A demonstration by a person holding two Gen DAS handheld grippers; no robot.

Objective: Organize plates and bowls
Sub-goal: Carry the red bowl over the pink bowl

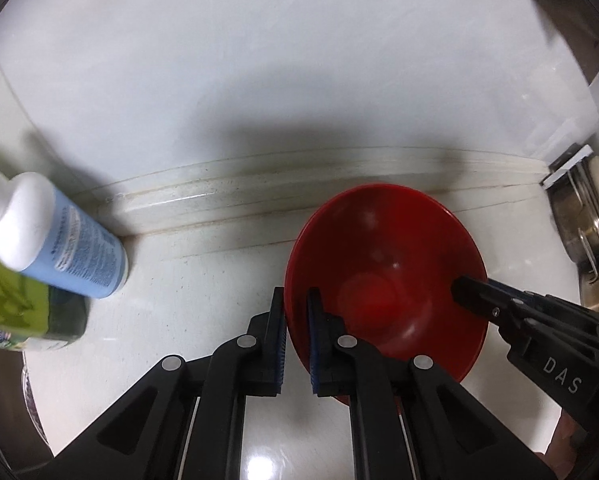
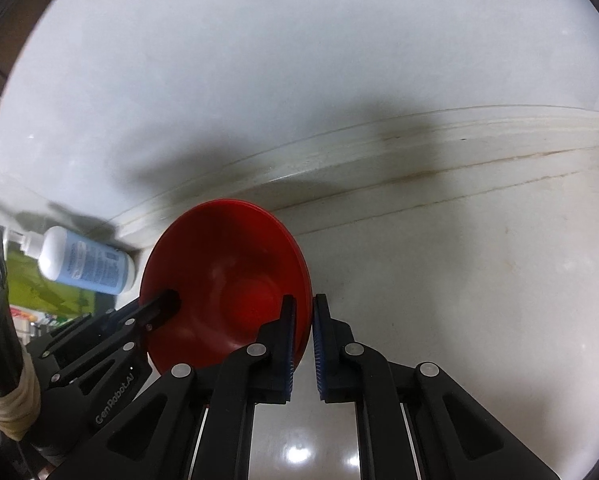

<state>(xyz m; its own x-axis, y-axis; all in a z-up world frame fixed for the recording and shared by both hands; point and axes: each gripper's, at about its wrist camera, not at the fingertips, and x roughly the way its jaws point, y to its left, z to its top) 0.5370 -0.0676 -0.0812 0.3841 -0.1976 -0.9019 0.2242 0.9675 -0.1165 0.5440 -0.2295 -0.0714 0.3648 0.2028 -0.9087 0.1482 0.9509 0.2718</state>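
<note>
- The left gripper comes up from the bottom of the left wrist view, its two blue-padded fingers straddling the near-left rim of the red bowl, one finger outside and one inside, clamped on the rim.
- The right gripper enters from the bottom of the right wrist view and pinches the opposite rim of the same red bowl in the same way, pads close together on the rim.
- In each view the other gripper's finger reaches into the bowl from the side.
- The bowl sits in the lower middle of both views, over the pale countertop, just in front of the raised ledge where the counter meets the white wall.
- In the right wrist view, bare counter spreads to the right of the bowl.
- A white-and-blue bottle leans at the left edge of the left wrist view, resting against a green package, near the bowl but apart from it.
- Metal cookware shows at the right edge of the left wrist view, close beside the bowl's far side.
</note>
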